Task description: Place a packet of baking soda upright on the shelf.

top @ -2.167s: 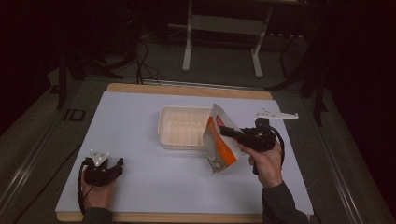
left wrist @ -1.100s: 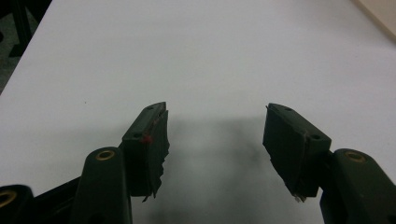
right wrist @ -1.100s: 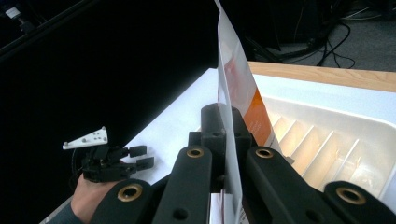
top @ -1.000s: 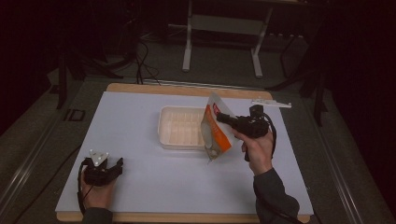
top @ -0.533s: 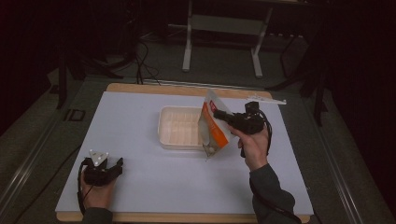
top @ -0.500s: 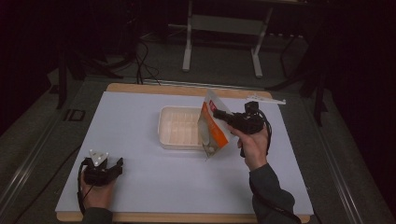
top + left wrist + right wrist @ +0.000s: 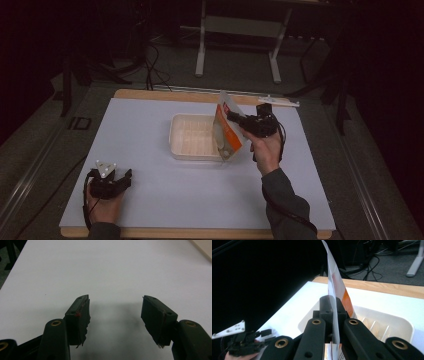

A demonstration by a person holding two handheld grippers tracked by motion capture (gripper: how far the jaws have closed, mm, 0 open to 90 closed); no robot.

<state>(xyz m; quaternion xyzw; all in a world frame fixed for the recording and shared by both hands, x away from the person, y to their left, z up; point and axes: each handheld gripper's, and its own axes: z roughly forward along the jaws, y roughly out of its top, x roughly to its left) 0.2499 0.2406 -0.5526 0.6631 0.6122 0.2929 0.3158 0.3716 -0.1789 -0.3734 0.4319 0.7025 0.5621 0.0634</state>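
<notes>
Since the first earlier frame, the right gripper [image 7: 236, 119] has carried the orange-and-white packet [image 7: 227, 131] up and toward the top of the high view, from the right end of the tray to a spot above that tray's right rim, while the left gripper [image 7: 116, 181] has kept its place at the lower left of the frame. In the high view the packet hangs tilted at centre frame, its top corner toward the upper part of the frame and its lower end over the right edge of the shallow white tray [image 7: 180, 150], which sits in the middle of the white table [image 7: 150, 200]. The right gripper view shows its jaws closed tight on the packet [image 7: 337, 290], the thin sheet standing edge-on between them and rising to the top centre of that frame, with the tray [image 7: 407, 325] at lower right behind it and the left gripper [image 7: 249, 341] at lower left. In the left gripper view the jaws stand wide apart with nothing between them, low over the bare table [image 7: 112, 272].
</notes>
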